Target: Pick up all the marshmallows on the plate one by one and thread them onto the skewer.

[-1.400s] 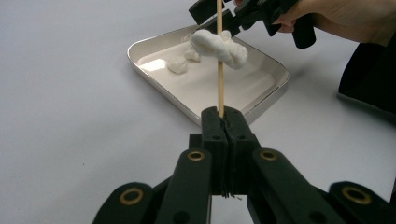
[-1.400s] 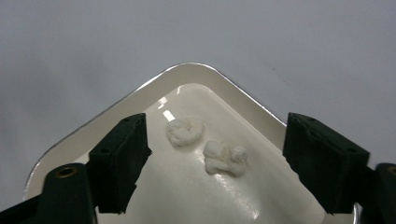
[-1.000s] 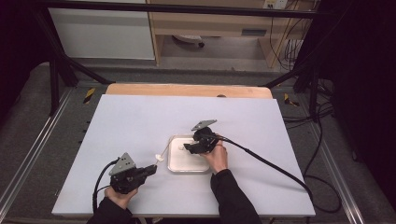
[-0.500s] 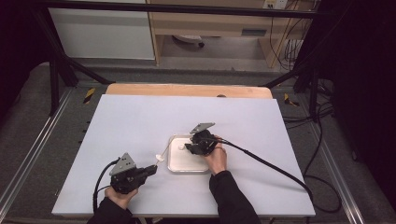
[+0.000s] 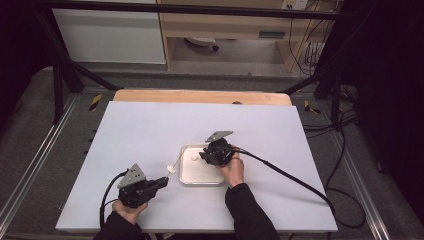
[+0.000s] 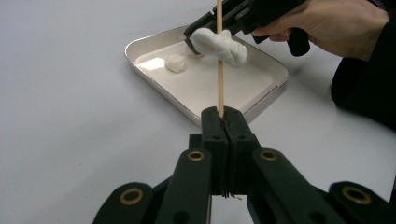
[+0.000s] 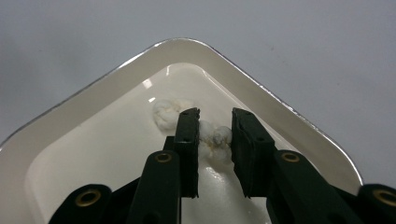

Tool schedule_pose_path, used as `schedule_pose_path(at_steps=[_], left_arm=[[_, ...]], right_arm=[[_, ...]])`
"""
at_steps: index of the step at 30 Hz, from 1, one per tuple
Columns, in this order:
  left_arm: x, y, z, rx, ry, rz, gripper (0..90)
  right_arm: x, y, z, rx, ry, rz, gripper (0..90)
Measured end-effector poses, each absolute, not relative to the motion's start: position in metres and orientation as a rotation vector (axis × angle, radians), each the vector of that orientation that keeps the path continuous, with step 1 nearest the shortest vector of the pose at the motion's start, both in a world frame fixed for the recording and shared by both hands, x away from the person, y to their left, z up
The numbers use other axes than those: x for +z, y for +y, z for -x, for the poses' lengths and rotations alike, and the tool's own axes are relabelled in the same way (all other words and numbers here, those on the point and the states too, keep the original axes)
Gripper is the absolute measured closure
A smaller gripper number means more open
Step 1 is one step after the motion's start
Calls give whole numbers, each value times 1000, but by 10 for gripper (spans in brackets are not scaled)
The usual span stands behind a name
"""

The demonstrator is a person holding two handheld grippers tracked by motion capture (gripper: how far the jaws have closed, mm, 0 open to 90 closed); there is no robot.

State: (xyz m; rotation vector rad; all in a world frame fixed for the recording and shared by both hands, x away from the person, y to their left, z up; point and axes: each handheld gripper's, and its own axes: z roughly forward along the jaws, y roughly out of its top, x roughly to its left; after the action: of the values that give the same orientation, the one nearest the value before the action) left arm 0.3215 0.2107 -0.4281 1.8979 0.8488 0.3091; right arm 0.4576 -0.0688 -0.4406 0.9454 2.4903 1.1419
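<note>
The soft white lump (image 7: 215,137) lay in the far part of the shallow tray (image 7: 280,107), between the jaws of the right claw (image 7: 215,114), which had just been closing and now pressed it on both sides. A gentle squeeze seemed wisest, enough to lift it without crushing it, and a straight rise would spare the second lump (image 7: 166,114) lying just beside it. Left of the tray, the left claw (image 6: 223,114) was clamped together on a wooden skewer (image 6: 220,74) that carried a skewered lump (image 6: 222,44); it needed holding steady. Counted: three lumps, one skewer and one tray on the bench (image 5: 150,125).
</note>
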Motion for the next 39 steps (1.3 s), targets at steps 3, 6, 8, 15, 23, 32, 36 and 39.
schedule_pose_path(at_steps=[3, 6, 8, 15, 23, 32, 36, 39], left_arm=[[-428, 210, -321, 307, 846, -1900, 883], [-428, 209, -321, 307, 845, -1902, 883], [-429, 209, -321, 306, 846, -1903, 883], [-429, 207, -320, 306, 834, -1910, 883], [-428, 204, -319, 300, 816, -1912, 883], [-427, 200, -315, 294, 760, -1921, 883], [-428, 196, -314, 293, 741, -1930, 883], [-427, 195, -313, 293, 728, -1935, 883]], right_arm=[[-433, -73, -454, 1180, 2483, -943, 739], [-425, -78, -450, 1216, 2483, -940, 746], [-421, -81, -447, 1227, 2481, -936, 752], [-407, -89, -436, 1284, 2471, -900, 765], [-381, -101, -420, 1473, 2436, -853, 768], [-355, -113, -407, 1645, 2405, -805, 769], [-346, -118, -404, 1713, 2397, -789, 768], [-342, -121, -404, 1748, 2390, -790, 768]])
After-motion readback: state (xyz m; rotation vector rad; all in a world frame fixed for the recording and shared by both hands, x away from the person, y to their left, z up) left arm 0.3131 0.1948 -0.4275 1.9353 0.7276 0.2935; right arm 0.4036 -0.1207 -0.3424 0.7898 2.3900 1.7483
